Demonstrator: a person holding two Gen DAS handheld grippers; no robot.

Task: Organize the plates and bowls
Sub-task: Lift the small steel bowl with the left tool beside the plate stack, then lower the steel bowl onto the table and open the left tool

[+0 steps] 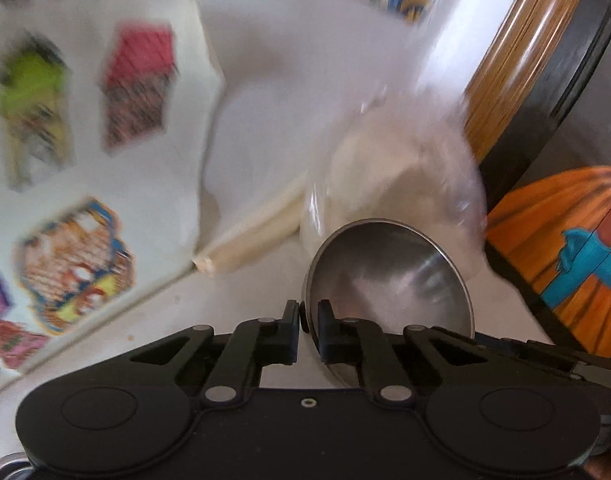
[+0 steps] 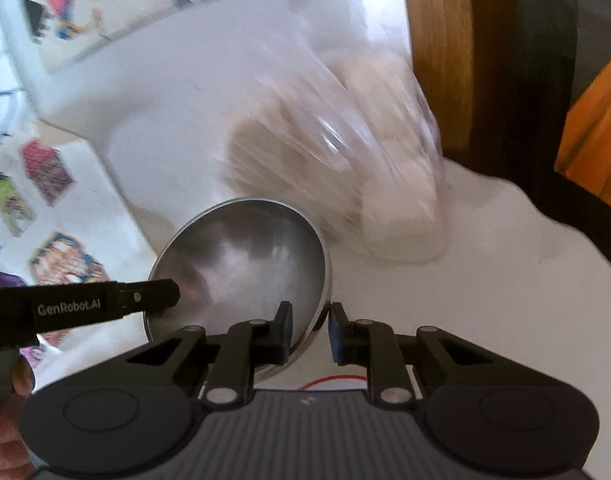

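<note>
Left wrist view: left gripper (image 1: 308, 330) pinches the steel bowl (image 1: 389, 280) rim; right gripper (image 2: 310, 330) pinches the opposite rim. Bowl hangs tilted above the white tabletop (image 2: 485, 280), near a clear jar (image 2: 345, 160).

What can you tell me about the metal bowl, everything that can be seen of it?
The metal bowl is round and shallow, of dull brushed steel with a thin bright rim; its inside looks empty and mirrors vague light shapes. It is tilted, its opening turned toward both cameras. The left gripper is shut on the rim at one side, and the right gripper grips the rim at the opposite side. Whether its underside touches the white surface cannot be told. Behind it stands a blurred clear container.
</note>
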